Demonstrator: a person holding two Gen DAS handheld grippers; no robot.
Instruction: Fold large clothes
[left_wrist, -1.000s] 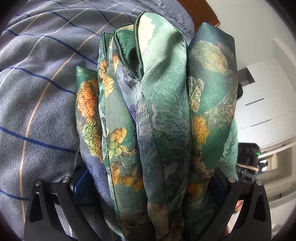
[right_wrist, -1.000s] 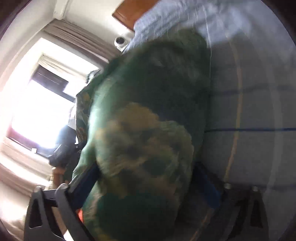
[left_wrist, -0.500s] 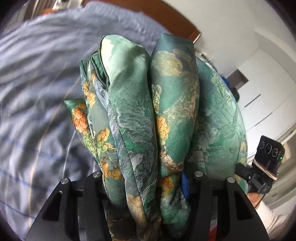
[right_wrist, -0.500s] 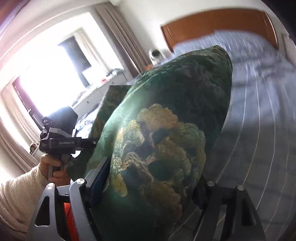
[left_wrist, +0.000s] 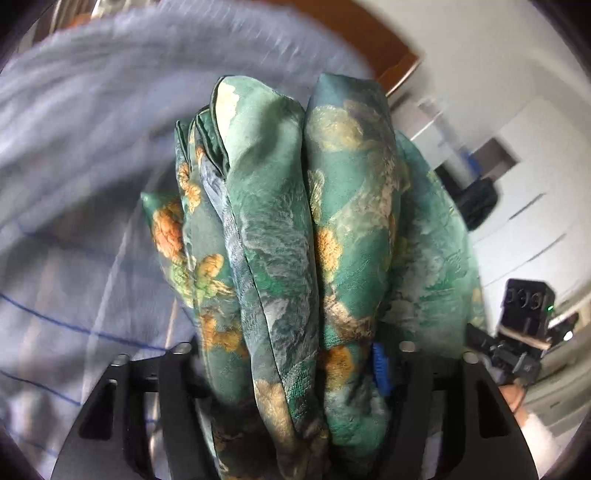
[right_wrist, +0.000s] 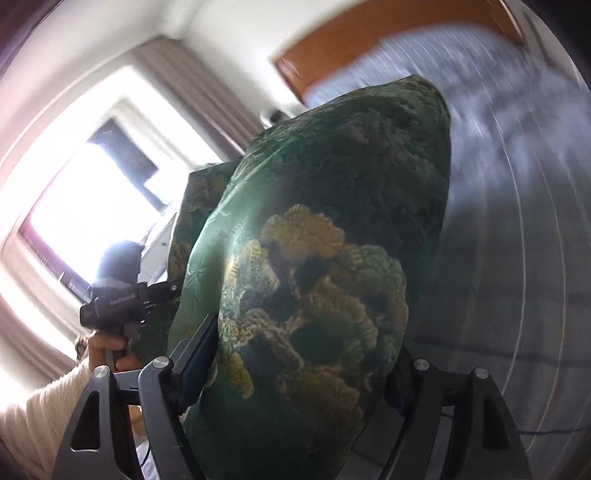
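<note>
Left wrist view: my left gripper (left_wrist: 291, 369) is clamped on several bunched folds of the green floral garment (left_wrist: 295, 236), which now stands clear above the striped bedspread (left_wrist: 74, 258); a second ago its jaws were spread wide around the same bundle, so the pinch is new. My right gripper (right_wrist: 295, 373) likewise holds a broad fold of the cloth between its fingers, headboard (right_wrist: 369, 48) and window (right_wrist: 92, 192) behind it. With both ends secured and lifted, I judge the garment ready to be carried over and laid down for its next fold.
</note>
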